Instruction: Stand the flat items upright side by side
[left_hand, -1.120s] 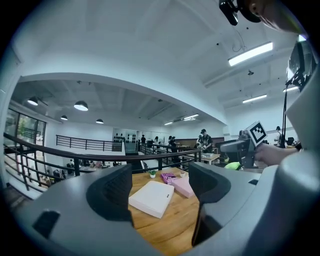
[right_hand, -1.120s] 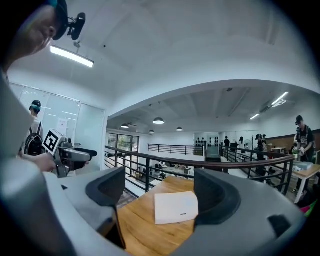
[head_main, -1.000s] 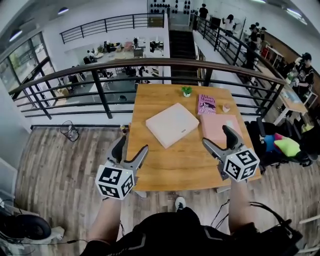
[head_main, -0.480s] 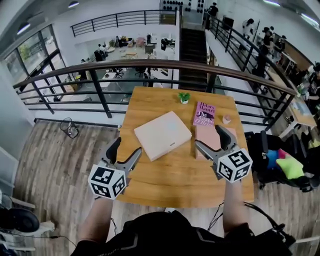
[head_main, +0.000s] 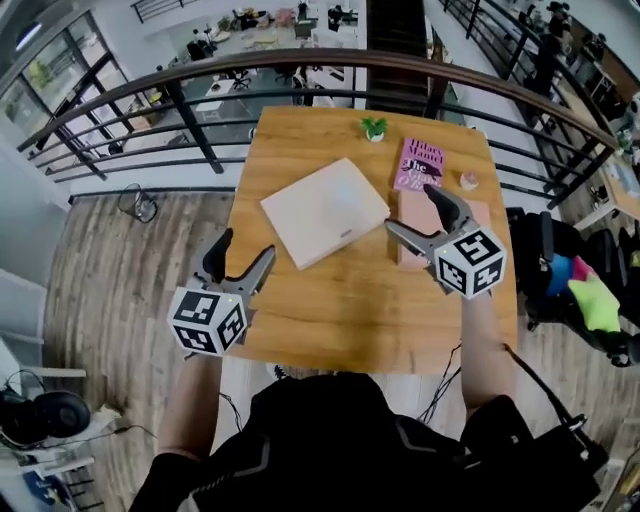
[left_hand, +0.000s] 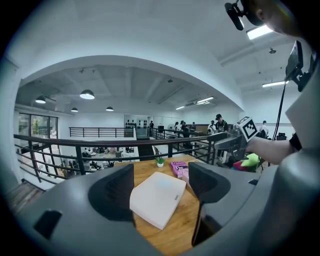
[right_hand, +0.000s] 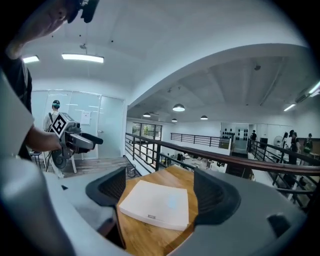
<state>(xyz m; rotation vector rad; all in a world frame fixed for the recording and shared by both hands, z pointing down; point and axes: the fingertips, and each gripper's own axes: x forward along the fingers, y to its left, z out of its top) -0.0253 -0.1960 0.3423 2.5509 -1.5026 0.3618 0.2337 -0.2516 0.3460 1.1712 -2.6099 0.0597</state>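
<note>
Nothing is upright yet. All three flat items lie on the wooden table (head_main: 350, 310): the white box (head_main: 325, 212) sits near the middle, skewed with one corner toward 6 o'clock, the purple book (head_main: 418, 163) is at 1 o'clock from it, and the pink book (head_main: 478, 215) is at 3 o'clock, just below the purple one.

The left gripper (head_main: 245, 252) hangs at 7 o'clock off the table's near-left corner. Its jaws are wide apart with only the distant box showing between them. The right gripper (head_main: 412, 208) hovers over the pink book's left edge, also spread wide and empty (both gripper views frame the white box in the gap).

The step in hand looks like the approach to a first lift. To do it well, I would take the item by an edge that overhangs or can be tipped, since a flat face offers the jaws nothing to bite. One gripper should pinch that edge and swing it up on its opposite edge. The other should wait alongside as a stop, because a thin book is likely to topple. Standing the stiff, thick box first would probably give the books something to lean against.
</note>
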